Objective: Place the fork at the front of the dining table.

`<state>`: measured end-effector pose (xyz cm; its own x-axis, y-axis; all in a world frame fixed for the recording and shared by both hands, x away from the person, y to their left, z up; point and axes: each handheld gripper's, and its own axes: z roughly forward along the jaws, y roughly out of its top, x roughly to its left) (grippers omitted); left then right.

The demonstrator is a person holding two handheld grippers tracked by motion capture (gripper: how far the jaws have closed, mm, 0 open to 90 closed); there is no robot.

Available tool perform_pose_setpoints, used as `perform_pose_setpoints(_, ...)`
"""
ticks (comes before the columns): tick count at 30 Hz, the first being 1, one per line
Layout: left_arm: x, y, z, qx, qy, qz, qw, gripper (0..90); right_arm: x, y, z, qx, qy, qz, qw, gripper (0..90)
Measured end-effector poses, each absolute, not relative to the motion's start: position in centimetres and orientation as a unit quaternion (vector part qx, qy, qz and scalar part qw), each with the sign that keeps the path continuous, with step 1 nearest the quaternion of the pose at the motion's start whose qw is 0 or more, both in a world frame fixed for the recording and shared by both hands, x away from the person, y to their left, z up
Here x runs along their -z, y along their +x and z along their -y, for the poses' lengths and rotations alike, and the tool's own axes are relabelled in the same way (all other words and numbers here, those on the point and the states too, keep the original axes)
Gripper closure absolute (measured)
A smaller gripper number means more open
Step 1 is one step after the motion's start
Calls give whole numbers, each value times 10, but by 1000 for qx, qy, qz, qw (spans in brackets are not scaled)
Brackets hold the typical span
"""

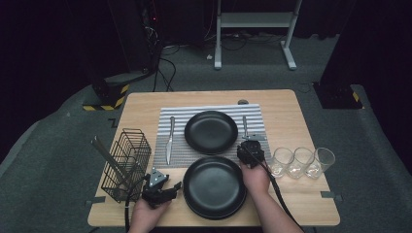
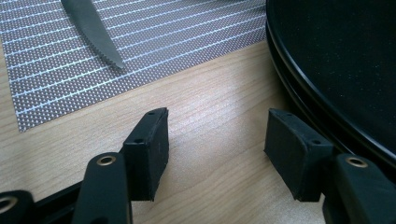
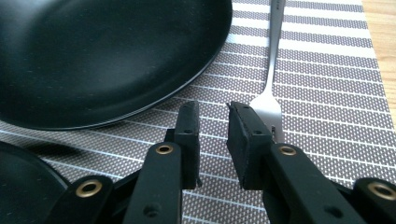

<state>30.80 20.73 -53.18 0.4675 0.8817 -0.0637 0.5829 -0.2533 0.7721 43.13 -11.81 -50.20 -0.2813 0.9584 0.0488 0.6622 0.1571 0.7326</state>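
Note:
A black plate (image 1: pixel 211 131) (image 3: pixel 93 56) lies on a striped placemat (image 1: pixel 194 150) (image 3: pixel 327 93). A knife (image 1: pixel 170 138) (image 2: pixel 93 30) lies to its left and a fork (image 1: pixel 245 127) (image 3: pixel 273 70) to its right. Nearer me sits a stack of black plates (image 1: pixel 214 187) (image 2: pixel 336 60). My left gripper (image 1: pixel 177 186) (image 2: pixel 215 135) rests open over bare wood, just left of the stack's rim. My right gripper (image 1: pixel 248 141) (image 3: pixel 212 114) hovers low over the mat beside the fork's tines, its jaws a narrow gap apart with nothing between them.
A black wire basket (image 1: pixel 125 165) holding a long utensil stands at the table's left edge. Three clear glasses (image 1: pixel 301 161) line up at the right, beside my right hand. A white desk frame (image 1: pixel 252 29) stands on the floor beyond the table.

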Motion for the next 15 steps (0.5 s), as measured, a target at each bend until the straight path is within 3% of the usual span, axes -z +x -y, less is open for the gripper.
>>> perform_pose_setpoints(15, 532, 307, -206, -201, 766, -480, 379, 399, 495, 411, 117, -363, 524, -736, 228, 652)
